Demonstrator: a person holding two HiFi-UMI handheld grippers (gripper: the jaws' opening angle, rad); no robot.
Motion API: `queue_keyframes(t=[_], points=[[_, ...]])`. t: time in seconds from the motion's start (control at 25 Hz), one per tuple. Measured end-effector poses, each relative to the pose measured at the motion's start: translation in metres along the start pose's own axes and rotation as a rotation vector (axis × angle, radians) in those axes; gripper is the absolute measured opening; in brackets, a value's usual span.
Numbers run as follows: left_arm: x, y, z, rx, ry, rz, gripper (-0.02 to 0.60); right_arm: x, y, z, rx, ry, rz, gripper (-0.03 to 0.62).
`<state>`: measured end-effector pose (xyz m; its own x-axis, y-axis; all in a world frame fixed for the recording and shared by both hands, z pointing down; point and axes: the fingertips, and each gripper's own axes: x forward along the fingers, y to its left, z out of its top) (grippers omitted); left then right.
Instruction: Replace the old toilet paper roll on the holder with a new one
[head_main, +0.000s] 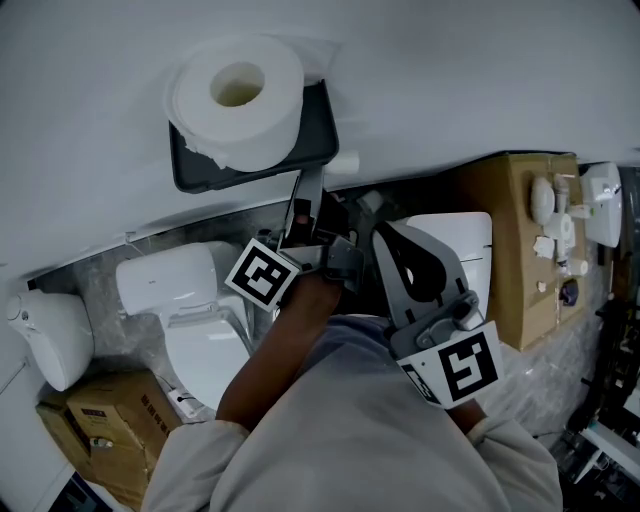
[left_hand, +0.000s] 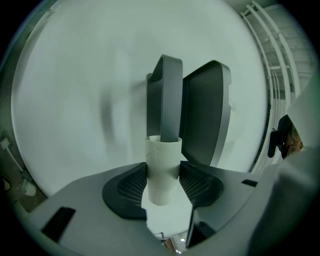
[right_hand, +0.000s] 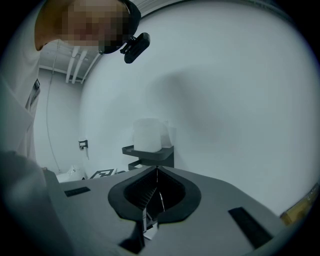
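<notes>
Left gripper view, nearest first: left gripper (left_hand: 163, 181) has its jaws clamped on the old cardboard core (left_hand: 163, 156), with pads at 3 and 9 o'clock of the tube's waist, which looks slightly pinched. The core's far end meets the dark holder arm (left_hand: 165, 97); can't tell whether it sits on the arm or clear of it

Right gripper view: right gripper (right_hand: 157, 175) has its jaws together with nothing between them. The holder stands at 12 o'clock beyond them, well apart

Head view: holder shelf (head_main: 320, 130) is on the white wall (head_main: 480, 70). The new roll (head_main: 237, 95) stands on end on the shelf, at 11 o'clock of the frame, and both grippers are below it toward 6

Judgement: the core is light, thin and easily crushed, so hold it mid-length with little squeeze. The new roll is light, soft and bulky, and its outer sheets may slip or tear. Best taken across its flanks, or by the wall of the hollow centre
</notes>
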<state>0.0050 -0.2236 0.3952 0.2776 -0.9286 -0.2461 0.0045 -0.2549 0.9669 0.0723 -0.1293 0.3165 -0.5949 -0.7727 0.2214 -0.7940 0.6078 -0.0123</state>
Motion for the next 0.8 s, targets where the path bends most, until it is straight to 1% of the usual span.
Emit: queue_keyframes(t=[0.24, 0.36, 0.56, 0.8], points=[[0.009, 0.002, -0.018, -0.010, 0.070, -0.008, 0.209, -0.005, -0.007, -0.001, 0.010, -0.003, -0.046, 0.015], [0.016, -0.001, -0.042, -0.009, 0.112, -0.010, 0.209, -0.019, -0.021, -0.002, 0.020, -0.004, -0.072, 0.014], [0.017, 0.001, -0.070, 0.007, 0.174, -0.004, 0.209, -0.033, -0.034, -0.005, 0.034, -0.012, -0.103, 0.014], [0.008, 0.001, -0.086, 0.052, 0.233, 0.011, 0.207, -0.040, -0.037, -0.007, 0.044, -0.016, -0.118, 0.014]])
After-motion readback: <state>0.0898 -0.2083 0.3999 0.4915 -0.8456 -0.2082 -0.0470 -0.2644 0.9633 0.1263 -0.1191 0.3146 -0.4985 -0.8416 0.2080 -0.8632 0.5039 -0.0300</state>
